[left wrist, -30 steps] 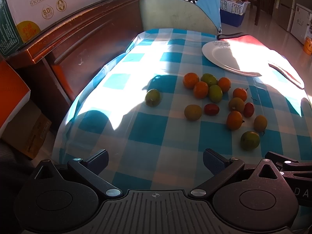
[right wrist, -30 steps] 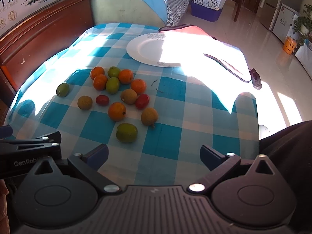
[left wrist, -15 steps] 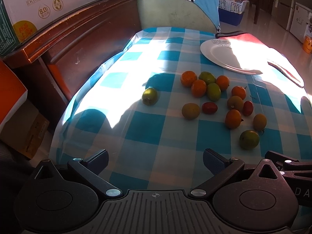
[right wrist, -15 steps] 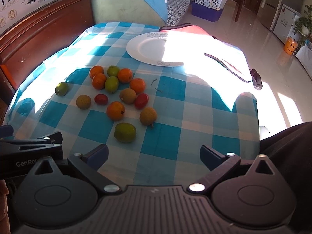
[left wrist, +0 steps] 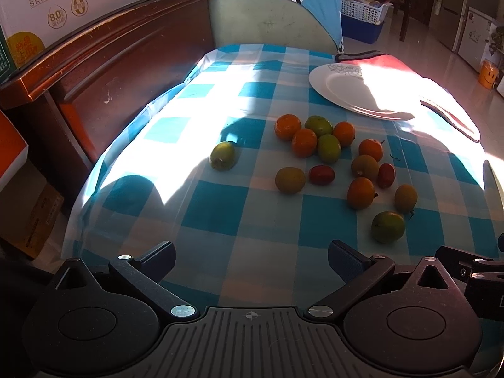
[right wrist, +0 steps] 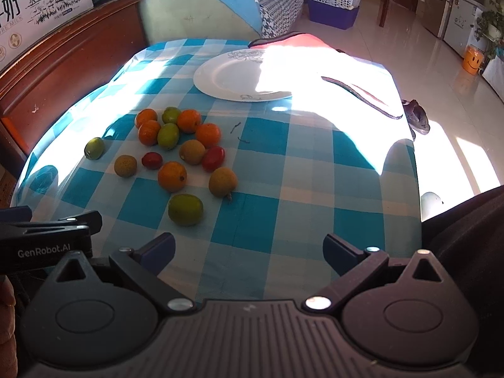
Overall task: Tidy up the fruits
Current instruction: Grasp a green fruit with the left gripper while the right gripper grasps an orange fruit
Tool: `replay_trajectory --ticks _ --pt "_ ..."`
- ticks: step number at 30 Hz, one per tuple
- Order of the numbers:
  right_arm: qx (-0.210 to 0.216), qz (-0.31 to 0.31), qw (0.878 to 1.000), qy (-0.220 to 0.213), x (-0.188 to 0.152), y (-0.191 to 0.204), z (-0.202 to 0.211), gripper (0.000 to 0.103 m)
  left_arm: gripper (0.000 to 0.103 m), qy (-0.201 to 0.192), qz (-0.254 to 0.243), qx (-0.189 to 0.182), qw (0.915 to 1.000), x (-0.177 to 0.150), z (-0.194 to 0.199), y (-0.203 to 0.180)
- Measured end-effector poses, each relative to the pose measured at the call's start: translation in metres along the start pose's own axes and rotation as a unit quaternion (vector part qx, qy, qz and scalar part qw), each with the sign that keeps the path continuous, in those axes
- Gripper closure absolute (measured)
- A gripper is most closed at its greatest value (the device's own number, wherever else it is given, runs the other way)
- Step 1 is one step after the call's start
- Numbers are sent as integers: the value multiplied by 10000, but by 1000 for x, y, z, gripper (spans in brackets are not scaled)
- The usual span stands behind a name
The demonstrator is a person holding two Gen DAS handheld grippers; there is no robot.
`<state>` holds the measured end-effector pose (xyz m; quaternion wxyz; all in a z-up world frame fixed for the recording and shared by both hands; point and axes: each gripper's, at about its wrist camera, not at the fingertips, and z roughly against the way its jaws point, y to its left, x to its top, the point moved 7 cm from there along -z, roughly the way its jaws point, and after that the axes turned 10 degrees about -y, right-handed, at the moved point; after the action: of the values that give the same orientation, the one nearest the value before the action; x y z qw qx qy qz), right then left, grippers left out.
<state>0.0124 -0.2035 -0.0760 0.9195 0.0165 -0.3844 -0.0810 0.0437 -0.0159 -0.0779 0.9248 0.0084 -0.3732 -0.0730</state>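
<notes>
Holding both grippers, left (left wrist: pixel 250 260) and right (right wrist: pixel 249 252), jaws wide apart, empty; round glossy fruits (right wrist: pixel 171 145) mid-left, smooth white plate (right wrist: pixel 220 77) upper centre.

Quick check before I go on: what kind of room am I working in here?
Most likely a home living or dining room: a table under a blue checked tablecloth with a white plate, a wooden sofa frame beside it, and fridges across a tiled floor.

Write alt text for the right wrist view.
The open right gripper hovers over a blue-checked tablecloth where small orange, green and red fruits lie scattered at left. An empty white plate sits beyond them in sunlight.
</notes>
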Motion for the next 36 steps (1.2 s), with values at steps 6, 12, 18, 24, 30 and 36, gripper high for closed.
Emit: replay_trajectory --ticks 6,12,18,24,30,36 --pt "-10 -328 9994 -148 6 -23 1 8 0 -54 -91 -218 9997 -1 1 -12" --pt "87 -590 9979 -272 14 -41 1 17 1 -276 -325 -439 9981 -2 -2 -28" --pt "163 -526 9983 -193 19 -43 -7 21 1 -252 -425 -753 9959 -9 -8 -49" --pt "230 -198 9994 -138 26 -43 -16 23 1 -437 -498 -1035 9924 -10 -7 -69" --pt "397 -184 9990 -91 28 -42 -25 27 1 -791 -407 -1194 9889 -5 -5 -78" --pt "617 -184 9979 -32 26 -40 -32 42 2 -1077 -516 -1250 9849 -1 -5 -92"
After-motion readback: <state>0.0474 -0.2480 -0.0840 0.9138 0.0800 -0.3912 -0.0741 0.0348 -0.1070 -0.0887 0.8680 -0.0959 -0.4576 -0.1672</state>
